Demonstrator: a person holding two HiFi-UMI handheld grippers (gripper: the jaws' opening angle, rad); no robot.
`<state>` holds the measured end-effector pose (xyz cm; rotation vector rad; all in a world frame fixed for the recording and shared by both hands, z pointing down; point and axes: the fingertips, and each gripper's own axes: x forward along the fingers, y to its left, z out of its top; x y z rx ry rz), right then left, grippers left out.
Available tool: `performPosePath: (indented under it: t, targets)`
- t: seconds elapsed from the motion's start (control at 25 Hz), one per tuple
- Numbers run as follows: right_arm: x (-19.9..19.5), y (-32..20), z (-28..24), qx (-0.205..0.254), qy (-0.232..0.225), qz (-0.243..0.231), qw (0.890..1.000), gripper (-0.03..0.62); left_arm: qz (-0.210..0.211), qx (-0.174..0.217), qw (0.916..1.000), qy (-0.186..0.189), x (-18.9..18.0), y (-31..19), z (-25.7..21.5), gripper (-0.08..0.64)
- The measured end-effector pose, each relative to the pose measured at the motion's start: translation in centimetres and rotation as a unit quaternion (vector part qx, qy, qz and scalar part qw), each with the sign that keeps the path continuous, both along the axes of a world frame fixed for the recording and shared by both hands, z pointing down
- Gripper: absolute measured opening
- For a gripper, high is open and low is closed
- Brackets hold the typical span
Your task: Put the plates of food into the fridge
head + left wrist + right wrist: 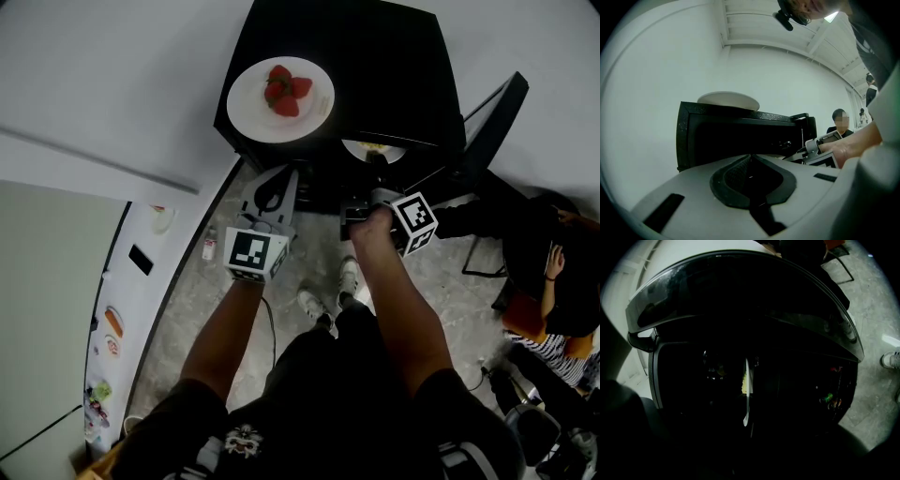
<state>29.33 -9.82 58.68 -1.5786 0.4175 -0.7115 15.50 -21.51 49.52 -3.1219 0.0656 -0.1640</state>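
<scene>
Two plates at an open fridge (375, 66), seen from above and along each pair of jaws. The right gripper (373, 176) is closed to a narrow gap on the near rim of a white plate (373, 150), which juts straight ahead of its jaws into the dark opening under the fridge's top. The door (497, 117) stands swung out to the right of that gripper. In the right gripper view this plate (746, 399) shows edge-on as a thin pale line between the jaws, with yellow food (745, 380) on it, and the black interior lies all round it. The shelf that would take it cannot be made out. The left gripper (279, 176) has its jaws fully together on nothing, and hangs level in front of the fridge's left part. A second plate (246, 105), which bears strawberries (284, 91), rests on the fridge's top, ahead of the left jaws and above them. In the left gripper view its rim (728, 100) shows over the top's front edge. The left hand is the nearer to it. Judged from this, the held plate goes in straight ahead of the right jaws, and the strawberry plate is not yet moved.
</scene>
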Motion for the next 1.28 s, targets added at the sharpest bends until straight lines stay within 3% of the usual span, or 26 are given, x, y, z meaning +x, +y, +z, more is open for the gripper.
performPosePath:
  t: [0.24,0.32,0.4,0.52,0.64,0.76,0.96,1.28]
  targets:
    - [0.1,0.4,-0.5,-0.037,0.030,-0.009,0.999,0.040,-0.005,0.003,1.0000,-0.003,-0.2,-0.3,-0.2,0.023]
    - [-0.1,0.6,-0.8,-0.046,0.045,-0.014,0.998,0.098,-0.011,0.006,0.9999,-0.004,-0.5,-0.6,-0.5,0.023]
    - [-0.6,0.8,-1.4,-0.062,0.067,-0.026,0.995,0.107,-0.020,0.010,0.9997,-0.007,-0.8,-0.8,-0.8,0.023]
    - [-2.3,1.7,-2.4,-0.103,0.120,-0.053,0.986,0.115,-0.029,0.007,0.9995,-0.007,-1.4,-0.9,-1.2,0.023]
    - [-4.7,2.4,-4.0,-0.149,0.189,-0.093,0.966,0.118,-0.031,0.005,0.9995,0.001,-1.9,-0.7,-2.0,0.023]
    - [-7.6,1.8,-6.3,-0.192,0.280,-0.148,0.929,0.118,-0.031,0.005,0.9994,0.015,-2.5,-0.6,-3.2,0.023]
    - [-11.4,0.8,-11.0,-0.266,0.436,-0.193,0.838,0.092,-0.033,0.017,0.9988,0.033,-3.3,-0.6,-5.4,0.023]
    - [-15.4,0.6,-16.7,-0.336,0.575,-0.200,0.719,0.026,-0.047,0.003,0.9976,0.051,-5.5,0.1,-7.6,0.023]
